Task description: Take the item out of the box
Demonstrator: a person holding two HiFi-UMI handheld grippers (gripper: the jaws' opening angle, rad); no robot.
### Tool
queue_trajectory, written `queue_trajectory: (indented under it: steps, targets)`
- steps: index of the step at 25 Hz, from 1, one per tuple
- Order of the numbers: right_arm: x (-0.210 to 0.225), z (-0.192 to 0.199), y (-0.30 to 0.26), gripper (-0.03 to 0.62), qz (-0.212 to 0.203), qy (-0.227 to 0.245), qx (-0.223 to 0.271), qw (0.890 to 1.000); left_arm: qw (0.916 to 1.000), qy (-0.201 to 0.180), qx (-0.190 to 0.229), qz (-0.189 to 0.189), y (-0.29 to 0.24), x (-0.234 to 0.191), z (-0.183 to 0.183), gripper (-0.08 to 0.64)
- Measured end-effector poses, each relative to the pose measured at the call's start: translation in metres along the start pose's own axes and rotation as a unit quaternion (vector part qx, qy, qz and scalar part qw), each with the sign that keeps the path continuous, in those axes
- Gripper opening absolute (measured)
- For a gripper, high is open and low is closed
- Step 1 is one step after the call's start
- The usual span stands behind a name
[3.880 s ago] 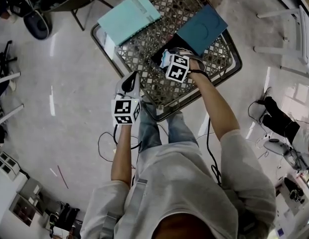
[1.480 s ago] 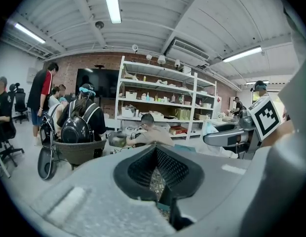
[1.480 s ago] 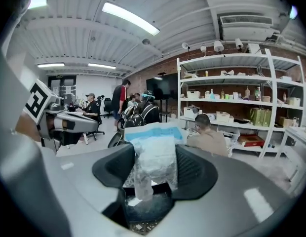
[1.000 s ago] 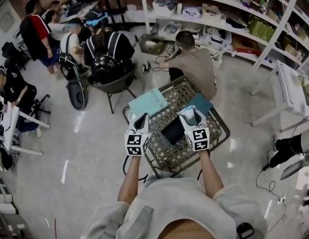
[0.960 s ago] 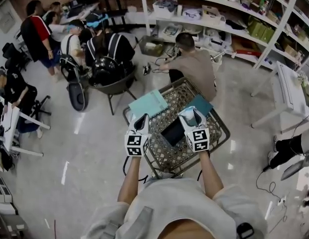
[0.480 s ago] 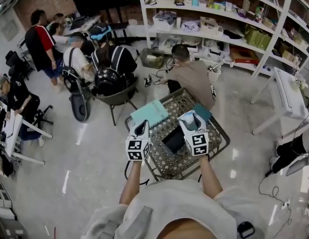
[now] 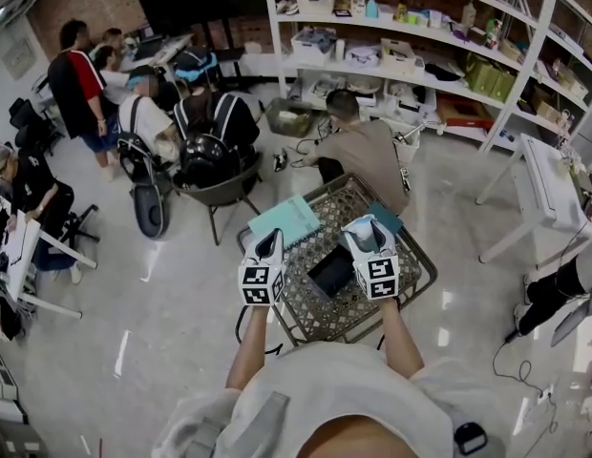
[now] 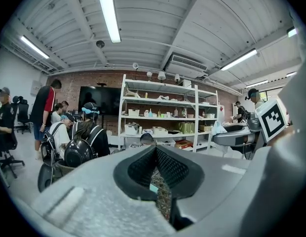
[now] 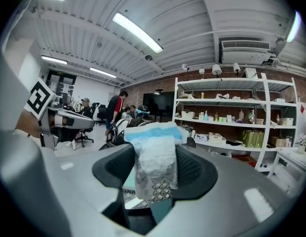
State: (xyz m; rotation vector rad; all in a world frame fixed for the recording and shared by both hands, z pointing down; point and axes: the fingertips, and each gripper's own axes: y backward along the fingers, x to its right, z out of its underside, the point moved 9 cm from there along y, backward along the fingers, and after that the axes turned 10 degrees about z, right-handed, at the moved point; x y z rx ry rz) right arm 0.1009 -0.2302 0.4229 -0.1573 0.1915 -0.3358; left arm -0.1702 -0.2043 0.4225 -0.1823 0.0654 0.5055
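Right gripper (image 7: 365,227): jaws partly open and clamped on a small clear plastic packet (image 9: 154,159) with a pale blue strip across its top. Pads press it from both sides. The packet stands upright between them, its top poking above the jaw tips and its lower edge hanging free into the gap below. Through the clear film I can see the table's pattern. The packet is out of the black box (image 7: 331,269) and held up off the metal lattice table (image 7: 315,315). In the head view it sits just past the box's far right corner. The box lies open on the lattice, between my two grippers, and I cannot make out anything in its dark interior. Left gripper (image 8: 156,149): jaws brought together at the tips, nothing between them. Only a sliver of the lattice shows through the slot lower down. It hangs over the table's left edge, near the box but apart from it. A light teal booklet (image 7: 286,219) lies on the far left corner of the table. A darker teal flat piece (image 7: 391,221) shows just beyond my right gripper, partly hidden by it.
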Motion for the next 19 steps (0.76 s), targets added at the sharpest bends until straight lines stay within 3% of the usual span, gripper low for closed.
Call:
queue_trajectory:
  steps: [19]
  targets:
    - [0.0042,0.0011,-0.0101,0.244,0.002,0.005,-0.008,1.000,0.9999,-0.008,-0.003,0.006,-0.0106,-0.0030,-0.0056,0.005]
